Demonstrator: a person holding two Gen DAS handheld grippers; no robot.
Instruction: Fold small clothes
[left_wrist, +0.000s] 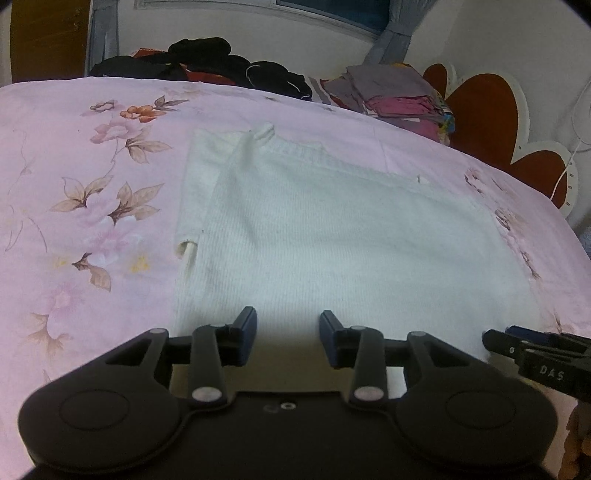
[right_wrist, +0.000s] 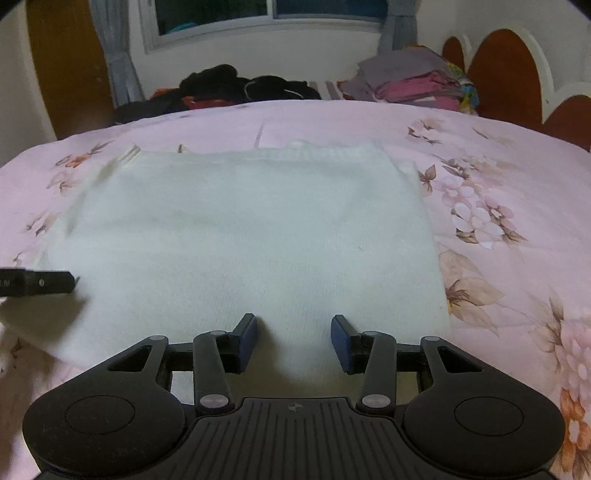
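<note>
On the bed, I take the white knit garment (left_wrist: 332, 236) as my landmark: it lies flat on the pink floral bedspread (left_wrist: 92, 192), partly folded, with one sleeve tucked under along its left edge. My left gripper (left_wrist: 288, 334) sits at the garment's near edge with its fingers (left_wrist: 246, 334) spread apart and nothing between them, the white fabric lying beneath the gap. To the right of that, my right gripper (right_wrist: 293, 338) also sits at the garment's near edge, fingers (right_wrist: 340, 341) released and holding nothing. Beyond the garment's far edge I see a heap of dark clothes (right_wrist: 236, 86), and further right of that a stack of folded clothes (right_wrist: 413, 79) against the brown scalloped headboard (right_wrist: 506, 74).
</note>
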